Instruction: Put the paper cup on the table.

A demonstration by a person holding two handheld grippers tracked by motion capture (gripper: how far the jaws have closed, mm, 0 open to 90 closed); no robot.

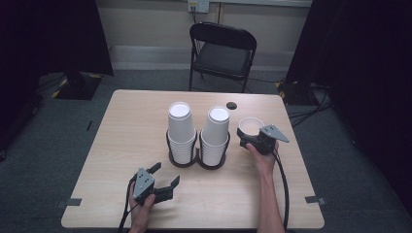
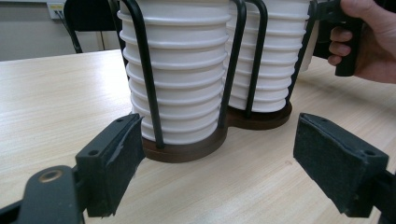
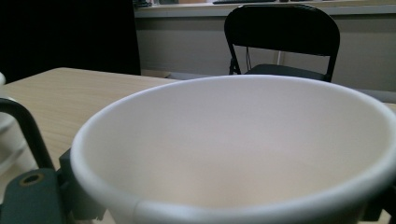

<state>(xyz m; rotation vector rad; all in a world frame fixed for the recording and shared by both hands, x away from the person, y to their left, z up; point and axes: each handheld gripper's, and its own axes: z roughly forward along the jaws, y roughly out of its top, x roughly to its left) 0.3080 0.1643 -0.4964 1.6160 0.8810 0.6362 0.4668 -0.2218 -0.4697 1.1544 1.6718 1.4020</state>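
Two stacks of upside-down white cups, the left stack point(image 1: 180, 131) and the right stack point(image 1: 215, 135), stand in a dark double wire holder point(image 1: 197, 160) at the table's middle. My right gripper point(image 1: 253, 133) is shut on a single upright white cup point(image 1: 251, 125), just right of the right stack; that cup's open mouth point(image 3: 243, 154) sits close before the right gripper view. My left gripper point(image 1: 164, 178) stands open near the front edge, in front of the left stack, its pads point(image 2: 116, 158) apart with nothing between them. The holder's base point(image 2: 187, 149) lies just beyond them.
The wooden table point(image 1: 126, 141) has free room at left and front right. A small dark round hole point(image 1: 231, 105) sits near its far edge. A black folding chair point(image 1: 221, 53) stands behind the table. Cables trail on the floor at right.
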